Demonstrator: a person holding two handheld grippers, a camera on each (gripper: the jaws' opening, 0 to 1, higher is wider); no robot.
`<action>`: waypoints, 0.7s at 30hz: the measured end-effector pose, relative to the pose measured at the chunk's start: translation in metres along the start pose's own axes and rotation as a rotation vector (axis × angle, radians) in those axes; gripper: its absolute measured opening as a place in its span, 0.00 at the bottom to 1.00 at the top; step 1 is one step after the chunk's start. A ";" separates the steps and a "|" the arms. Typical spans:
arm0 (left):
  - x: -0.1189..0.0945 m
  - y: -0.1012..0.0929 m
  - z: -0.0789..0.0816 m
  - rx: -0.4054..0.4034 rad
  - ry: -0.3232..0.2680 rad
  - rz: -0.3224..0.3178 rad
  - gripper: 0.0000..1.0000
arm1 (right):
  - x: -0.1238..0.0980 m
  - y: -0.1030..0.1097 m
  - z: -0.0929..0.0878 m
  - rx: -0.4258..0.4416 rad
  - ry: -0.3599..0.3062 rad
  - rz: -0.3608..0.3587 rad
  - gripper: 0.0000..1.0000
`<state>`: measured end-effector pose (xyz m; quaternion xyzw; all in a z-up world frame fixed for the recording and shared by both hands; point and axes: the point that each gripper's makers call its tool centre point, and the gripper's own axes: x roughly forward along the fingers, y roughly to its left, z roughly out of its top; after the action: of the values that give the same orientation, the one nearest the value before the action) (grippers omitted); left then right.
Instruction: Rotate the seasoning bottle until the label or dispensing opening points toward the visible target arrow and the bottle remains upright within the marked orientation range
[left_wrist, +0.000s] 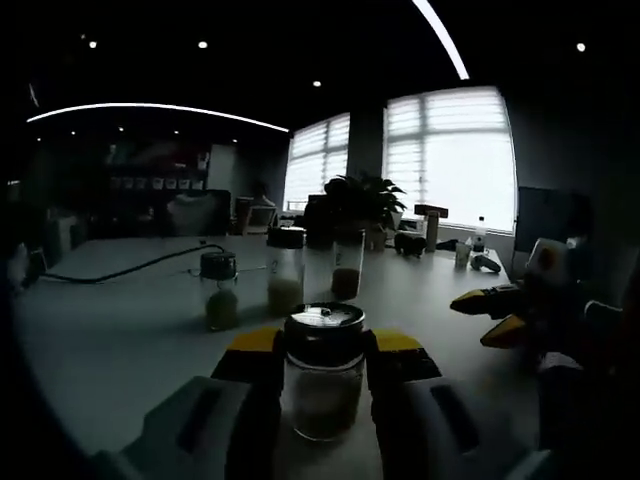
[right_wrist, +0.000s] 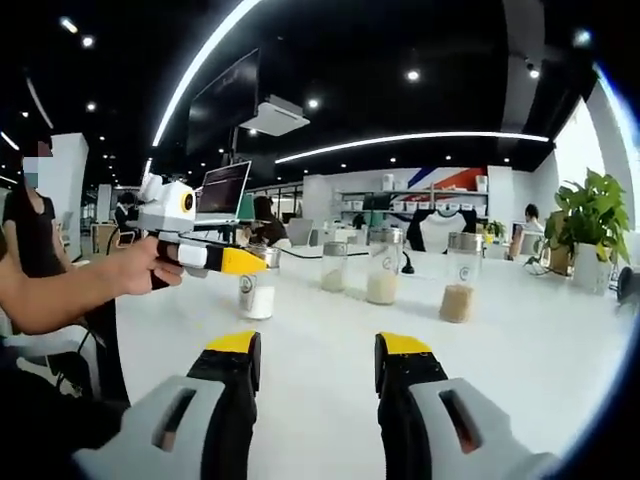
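The left gripper hugs the glass seasoning bottle at the lower middle. It looks slippery and breakable. The right gripper is open, empty.

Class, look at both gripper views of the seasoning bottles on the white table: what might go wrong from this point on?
1. The left gripper seems shut on the near bottle; twisting it off-axis could tip it.
2. Three more bottles stand close behind it; a wide swing might knock one.
3. No target arrow is visible on the table, and the left view is dim, so the final facing may be misjudged.
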<state>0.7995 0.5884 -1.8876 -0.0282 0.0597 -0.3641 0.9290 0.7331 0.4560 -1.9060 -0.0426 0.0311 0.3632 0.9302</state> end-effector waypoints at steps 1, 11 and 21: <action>0.002 -0.001 0.007 0.006 -0.043 -0.025 0.34 | 0.000 0.000 0.000 0.002 -0.001 0.002 0.45; 0.007 -0.002 0.005 0.016 -0.030 -0.033 0.34 | -0.001 0.000 -0.004 -0.002 0.008 -0.002 0.45; 0.003 -0.002 0.005 0.025 -0.046 -0.030 0.34 | -0.001 -0.002 -0.006 0.005 0.010 -0.004 0.45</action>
<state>0.8004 0.5849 -1.8831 -0.0258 0.0334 -0.3782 0.9248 0.7335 0.4535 -1.9113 -0.0421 0.0368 0.3612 0.9308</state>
